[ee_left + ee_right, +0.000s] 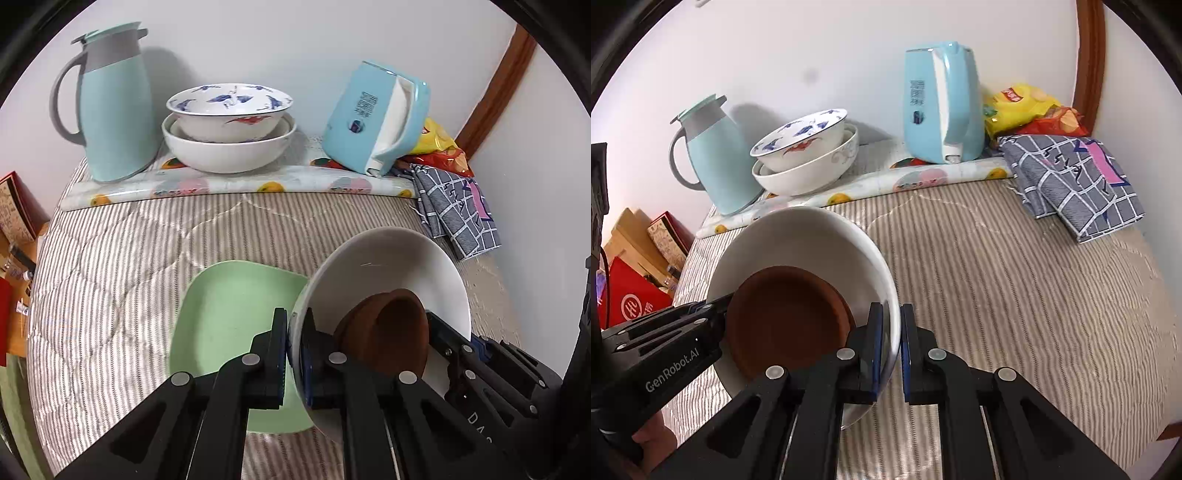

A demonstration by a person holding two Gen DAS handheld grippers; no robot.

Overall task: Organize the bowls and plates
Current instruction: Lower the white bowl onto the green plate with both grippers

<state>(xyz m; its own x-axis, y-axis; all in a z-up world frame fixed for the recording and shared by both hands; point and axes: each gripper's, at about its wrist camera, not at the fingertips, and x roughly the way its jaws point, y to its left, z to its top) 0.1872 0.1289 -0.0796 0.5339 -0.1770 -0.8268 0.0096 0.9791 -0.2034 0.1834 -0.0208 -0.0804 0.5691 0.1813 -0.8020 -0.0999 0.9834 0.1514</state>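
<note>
The big white round bowl, with a small brown dish inside, is clamped at its rim by the left gripper and the right gripper, above the striped grey padded cloth. A white wall is seen at twelve o'clock.

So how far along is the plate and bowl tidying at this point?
Done: a patterned bowl sits nested in a white bowl by the wall. In hand: the left gripper and right gripper each clamp the rim of a large white bowl holding a brown dish. Left: placing it, and the green plate on the bed.
</note>
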